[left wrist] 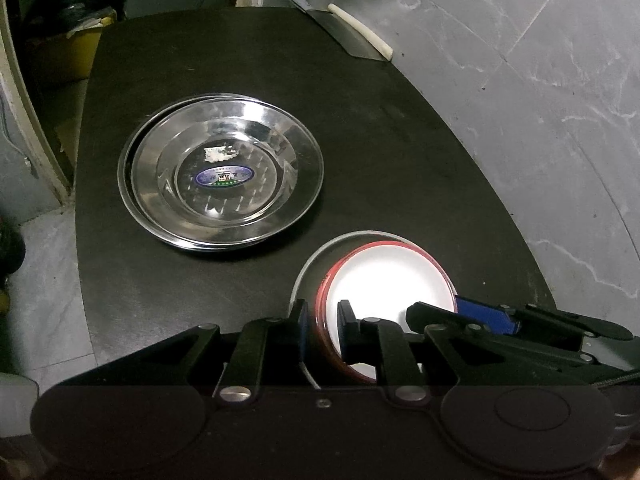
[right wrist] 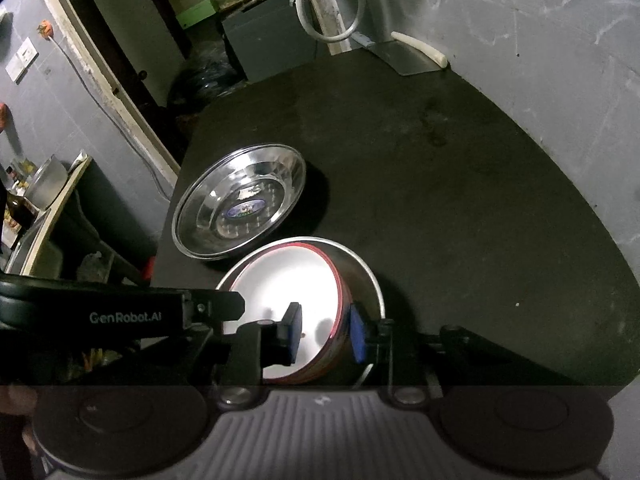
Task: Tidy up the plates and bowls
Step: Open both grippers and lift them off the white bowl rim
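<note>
A red-rimmed white bowl (left wrist: 384,284) (right wrist: 288,280) sits tilted inside a steel bowl (left wrist: 316,256) (right wrist: 368,276) near the front of the black table (left wrist: 400,140) (right wrist: 440,180). My left gripper (left wrist: 323,330) is shut on the red bowl's left rim. It shows at the left of the right wrist view (right wrist: 224,308). My right gripper (right wrist: 326,332) straddles the bowl's right wall, one finger inside and one outside, with a gap left at the inner pad. Its blue pad (left wrist: 484,314) shows in the left wrist view. Stacked steel plates (left wrist: 220,176) (right wrist: 240,204) lie further back on the left.
A cleaver with a white handle (left wrist: 360,36) (right wrist: 408,56) lies at the table's far edge by the grey wall (left wrist: 540,80). A white hose (right wrist: 332,20) hangs behind it. A yellow bin (left wrist: 68,52) stands past the left edge.
</note>
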